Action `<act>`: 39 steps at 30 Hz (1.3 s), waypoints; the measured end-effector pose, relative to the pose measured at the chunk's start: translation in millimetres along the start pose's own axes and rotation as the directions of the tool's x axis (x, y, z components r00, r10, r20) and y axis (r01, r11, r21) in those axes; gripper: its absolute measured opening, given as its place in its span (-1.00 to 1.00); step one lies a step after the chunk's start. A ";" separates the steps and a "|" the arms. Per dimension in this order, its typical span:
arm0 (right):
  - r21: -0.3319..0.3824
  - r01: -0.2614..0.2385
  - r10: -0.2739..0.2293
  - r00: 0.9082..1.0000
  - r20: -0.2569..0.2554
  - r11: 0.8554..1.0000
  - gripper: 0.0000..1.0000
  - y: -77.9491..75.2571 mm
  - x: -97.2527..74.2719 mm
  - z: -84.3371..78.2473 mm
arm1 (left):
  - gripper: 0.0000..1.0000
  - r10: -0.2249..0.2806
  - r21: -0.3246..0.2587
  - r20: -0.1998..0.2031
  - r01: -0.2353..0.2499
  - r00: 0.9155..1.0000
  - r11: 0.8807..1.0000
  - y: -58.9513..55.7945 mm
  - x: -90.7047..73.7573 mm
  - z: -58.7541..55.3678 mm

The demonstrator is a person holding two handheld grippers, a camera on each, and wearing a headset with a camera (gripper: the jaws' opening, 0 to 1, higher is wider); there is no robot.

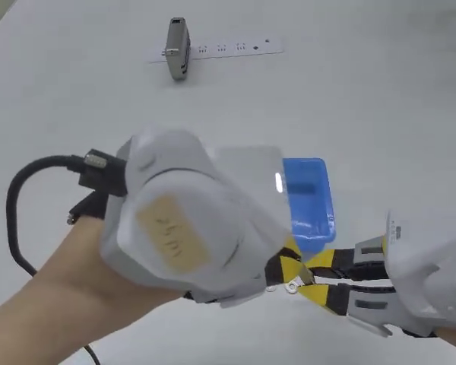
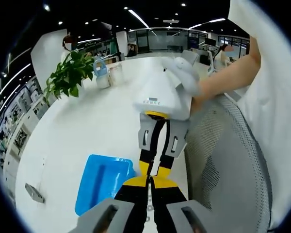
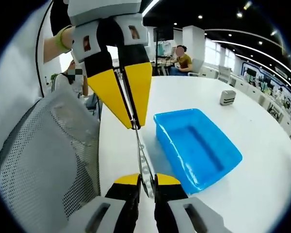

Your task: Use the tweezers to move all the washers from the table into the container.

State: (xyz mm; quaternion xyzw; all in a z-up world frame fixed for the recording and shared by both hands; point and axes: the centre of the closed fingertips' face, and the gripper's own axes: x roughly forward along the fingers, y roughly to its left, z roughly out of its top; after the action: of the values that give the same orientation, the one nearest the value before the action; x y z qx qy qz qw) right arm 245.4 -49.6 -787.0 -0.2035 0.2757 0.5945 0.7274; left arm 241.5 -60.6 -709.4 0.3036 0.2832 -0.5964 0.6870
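Beside the blue container (image 3: pixel 199 145), my left gripper (image 3: pixel 134 125) and right gripper (image 3: pixel 146 182) each clenched the tweezers (image 3: pixel 141 155); I judged one must hold firm before the other let go.

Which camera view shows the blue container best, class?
The right gripper view: the blue container shows whole, inside too. In the head view the left gripper hides part; the left gripper view shows it slanted.

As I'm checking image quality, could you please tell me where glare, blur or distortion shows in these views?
Head view: a glare spot on the left rim of the blue container, and the left gripper looks soft. Left gripper view: fisheye bows the table and ceiling lights. Right gripper view: the tweezers are sharp.
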 end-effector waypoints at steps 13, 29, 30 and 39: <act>0.017 -0.019 0.019 1.000 0.015 1.000 -0.82 1.9 0.0 -2.2 | -1.00 -0.051 0.000 -0.015 0.051 0.999 0.999 -2.5 15.7 6.2; -0.010 -0.033 0.033 0.999 0.014 0.999 -0.97 1.7 -16.1 13.7 | -0.98 -0.030 -0.082 0.018 0.032 0.999 0.996 2.0 17.4 0.6; -0.008 -0.034 0.034 0.999 0.013 0.999 -0.97 2.3 -16.4 13.3 | -0.92 -0.006 -0.101 0.027 0.009 1.000 0.995 4.3 14.8 -1.4; 0.158 0.085 -0.101 0.990 0.099 0.984 -0.99 -10.9 -28.8 5.9 | -0.49 0.234 -0.408 0.206 -0.134 0.950 0.903 15.3 -32.4 -20.3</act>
State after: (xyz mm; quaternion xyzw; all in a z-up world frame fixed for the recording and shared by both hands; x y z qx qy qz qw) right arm 253.0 -69.9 -764.3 -0.1274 0.2714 0.5468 0.7817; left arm 252.0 -22.7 -697.1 0.1092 0.2768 -0.4937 0.8172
